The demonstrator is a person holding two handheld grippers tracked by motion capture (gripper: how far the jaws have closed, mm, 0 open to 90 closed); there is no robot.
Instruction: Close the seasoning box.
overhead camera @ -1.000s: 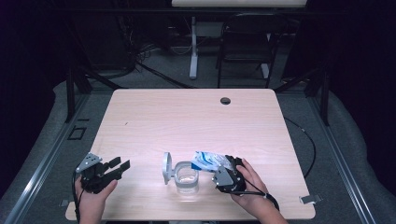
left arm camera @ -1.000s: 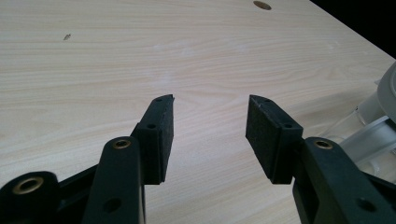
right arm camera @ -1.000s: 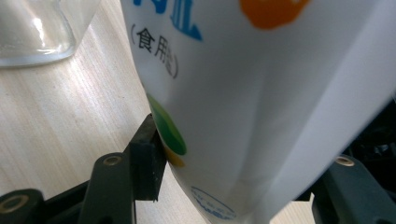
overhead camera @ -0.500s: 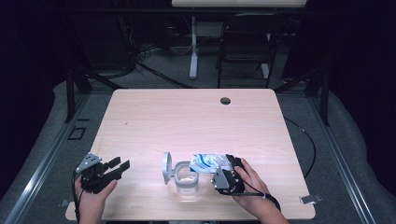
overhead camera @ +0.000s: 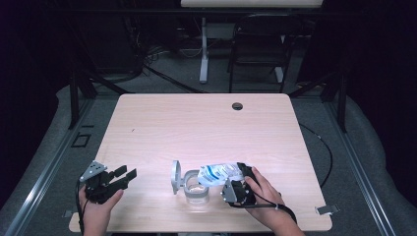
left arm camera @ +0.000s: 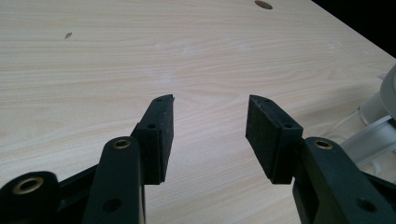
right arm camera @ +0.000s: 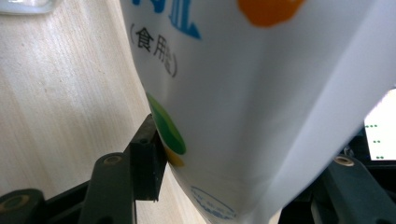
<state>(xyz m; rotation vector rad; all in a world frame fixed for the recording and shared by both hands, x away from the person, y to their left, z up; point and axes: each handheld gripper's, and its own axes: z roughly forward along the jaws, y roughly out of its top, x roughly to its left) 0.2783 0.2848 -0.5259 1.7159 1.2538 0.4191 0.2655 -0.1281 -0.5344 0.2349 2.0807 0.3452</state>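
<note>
A clear glass jar [overhead camera: 196,191] stands near the table's front edge, its hinged lid [overhead camera: 176,176] swung open to the left. My right gripper [overhead camera: 241,184] is shut on a white and blue pouch [overhead camera: 220,173], tilted with its far end over the jar's mouth. In the right gripper view the pouch [right arm camera: 243,93] fills the space between the jaws, printed with blue characters and green and orange spots. My left gripper [overhead camera: 120,178] rests open at the front left, well apart from the jar; its pads [left arm camera: 161,133] have nothing between them. The jar's edge [left arm camera: 380,116] shows at the right.
The wooden table [overhead camera: 196,128] has a round cable hole [overhead camera: 237,106] at the back. A black cable [overhead camera: 322,147] runs off the right side. A dark chair [overhead camera: 258,49] and a stand's leg [overhead camera: 203,49] stand beyond the far edge.
My right gripper has moved left and tipped the pouch further over the jar's mouth. The left gripper has stayed where it was.
</note>
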